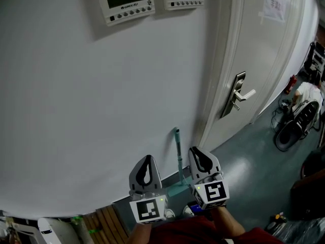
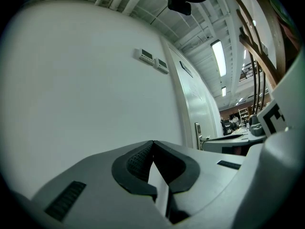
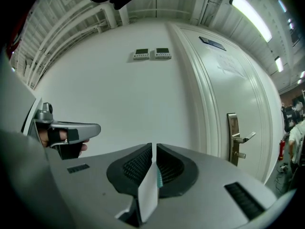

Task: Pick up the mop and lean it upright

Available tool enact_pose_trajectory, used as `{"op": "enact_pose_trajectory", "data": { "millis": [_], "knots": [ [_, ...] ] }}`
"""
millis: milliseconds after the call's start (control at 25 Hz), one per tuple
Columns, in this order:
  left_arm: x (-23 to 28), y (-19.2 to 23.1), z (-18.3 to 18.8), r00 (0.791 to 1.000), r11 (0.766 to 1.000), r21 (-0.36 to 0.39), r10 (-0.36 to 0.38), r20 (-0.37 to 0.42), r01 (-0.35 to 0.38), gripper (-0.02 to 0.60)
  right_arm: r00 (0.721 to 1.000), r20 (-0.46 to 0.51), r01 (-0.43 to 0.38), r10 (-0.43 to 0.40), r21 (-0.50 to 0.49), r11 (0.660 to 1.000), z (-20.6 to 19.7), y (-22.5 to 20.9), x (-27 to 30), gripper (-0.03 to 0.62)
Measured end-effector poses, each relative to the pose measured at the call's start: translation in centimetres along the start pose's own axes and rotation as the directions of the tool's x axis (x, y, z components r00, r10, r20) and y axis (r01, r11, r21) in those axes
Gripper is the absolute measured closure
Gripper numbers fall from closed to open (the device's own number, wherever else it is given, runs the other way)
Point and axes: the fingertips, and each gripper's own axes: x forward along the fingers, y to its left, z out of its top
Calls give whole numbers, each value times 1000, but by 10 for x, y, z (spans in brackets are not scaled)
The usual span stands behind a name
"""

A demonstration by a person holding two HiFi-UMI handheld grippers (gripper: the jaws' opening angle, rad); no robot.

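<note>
The mop [image 1: 178, 154] is seen upright against the white wall [image 1: 91, 111], near the door [image 1: 259, 50] and between the two grippers. The left gripper [image 2: 153, 142] is held closed and empty. The right gripper [image 3: 154, 146] is closed to a slit, and the teal sliver glimpsed through it is probably the mop beyond.

Ceiling strips [image 3: 251, 11] above the right gripper [image 3: 153, 148] light the wall [image 1: 76, 111] evenly, while both gripper views bend and darken at their edges.
</note>
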Motion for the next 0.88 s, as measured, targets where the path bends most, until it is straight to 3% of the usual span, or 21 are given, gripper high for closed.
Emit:
{"op": "enact_pose_trajectory", "data": {
  "millis": [440,880],
  "knots": [
    [0,-1,2,1000,1000,-21,-1,5,1,568,999,47,20,-20,-16,1000,31,3,-7,574],
    [-2,-3,-1,1000,1000,-10,-9,-9,9,568,999,31,36,-36,-23,999,24,2,-7,577]
  ]
}}
